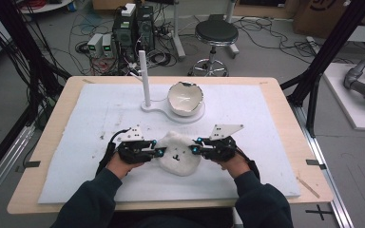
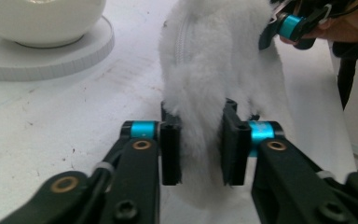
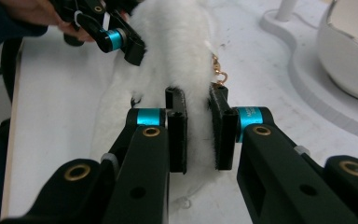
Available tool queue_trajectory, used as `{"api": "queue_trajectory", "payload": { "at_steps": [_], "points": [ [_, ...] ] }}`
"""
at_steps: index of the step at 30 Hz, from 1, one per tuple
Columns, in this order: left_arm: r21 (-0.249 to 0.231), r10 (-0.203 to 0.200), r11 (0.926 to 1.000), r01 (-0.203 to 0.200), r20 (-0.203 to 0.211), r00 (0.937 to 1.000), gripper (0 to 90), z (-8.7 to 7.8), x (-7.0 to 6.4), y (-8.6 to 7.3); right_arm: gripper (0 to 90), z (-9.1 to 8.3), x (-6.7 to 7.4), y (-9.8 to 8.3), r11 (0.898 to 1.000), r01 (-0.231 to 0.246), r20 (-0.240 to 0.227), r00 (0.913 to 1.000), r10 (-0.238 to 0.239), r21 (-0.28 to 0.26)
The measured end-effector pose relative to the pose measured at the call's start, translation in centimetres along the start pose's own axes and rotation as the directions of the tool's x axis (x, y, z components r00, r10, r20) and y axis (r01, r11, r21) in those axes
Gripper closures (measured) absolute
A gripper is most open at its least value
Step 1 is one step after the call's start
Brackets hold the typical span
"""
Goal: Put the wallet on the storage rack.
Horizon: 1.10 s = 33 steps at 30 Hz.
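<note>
A white fluffy pouch (image 1: 178,156) with a small dark face mark lies on the white mat near the front middle. My left gripper (image 1: 160,152) pinches its left edge and my right gripper (image 1: 193,150) pinches its right edge. In the left gripper view the jaws (image 2: 199,144) are shut on a fold of the fur (image 2: 214,56), and a zipper runs up the pouch. In the right gripper view the jaws (image 3: 199,130) are shut on the fur (image 3: 177,42) beside a small gold clasp (image 3: 218,70).
A white bowl (image 1: 185,97) sits on a flat white stand (image 1: 158,109) with an upright post (image 1: 145,76), just behind the pouch. The white mat (image 1: 76,142) covers a wooden table (image 1: 52,118). Past the table's far edge are a stool (image 1: 215,33) and cables.
</note>
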<state>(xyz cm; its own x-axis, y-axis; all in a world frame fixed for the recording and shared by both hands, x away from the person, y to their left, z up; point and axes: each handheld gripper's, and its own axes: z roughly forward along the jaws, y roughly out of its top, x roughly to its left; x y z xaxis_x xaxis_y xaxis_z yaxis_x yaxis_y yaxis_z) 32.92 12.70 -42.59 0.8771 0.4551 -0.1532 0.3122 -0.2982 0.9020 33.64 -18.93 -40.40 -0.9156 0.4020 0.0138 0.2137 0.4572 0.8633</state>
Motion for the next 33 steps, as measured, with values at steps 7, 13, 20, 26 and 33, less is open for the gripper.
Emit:
{"api": "queue_trajectory", "payload": {
  "at_steps": [7, 13, 20, 26, 33],
  "points": [
    [-0.124, -0.028, 0.9921, 0.02, -0.06, 0.9978, 79.2, -1.4, 0.2, 0.5, 45.5, -0.6, -0.8, -0.2, 0.991, -0.112, 0.119, 0.9857, 0.12, -0.069],
    [-0.263, -0.077, 0.9632, 0.056, -0.071, 0.9945, 79.3, -2.6, 0.7, 0.6, 39.0, -0.1, -1.2, -0.8, 0.982, -0.179, 0.09, 0.9788, 0.184, -0.062],
    [-0.291, -0.091, 0.9536, 0.079, -0.028, 0.9955, 78.8, -2.4, 0.6, 0.5, 61.7, 1.3, -0.6, -0.8, 0.983, -0.181, -0.041, 0.9826, 0.181, 0.001],
    [-0.155, -0.097, 0.9832, 0.096, 0.0, 0.9952, 77.7, -1.3, 0.4, 0.0, 79.6, -0.6, -1.2, -0.6, 0.979, -0.178, 0.018, 0.9833, 0.181, -0.096],
    [-0.054, -0.112, 0.9924, 0.11, -0.04, 0.9929, 49.0, -0.4, 0.6, -0.3, 81.4, -1.6, -1.4, -0.4, 0.987, -0.13, 0.074, 0.9878, 0.137, -0.09]
  ]
}}
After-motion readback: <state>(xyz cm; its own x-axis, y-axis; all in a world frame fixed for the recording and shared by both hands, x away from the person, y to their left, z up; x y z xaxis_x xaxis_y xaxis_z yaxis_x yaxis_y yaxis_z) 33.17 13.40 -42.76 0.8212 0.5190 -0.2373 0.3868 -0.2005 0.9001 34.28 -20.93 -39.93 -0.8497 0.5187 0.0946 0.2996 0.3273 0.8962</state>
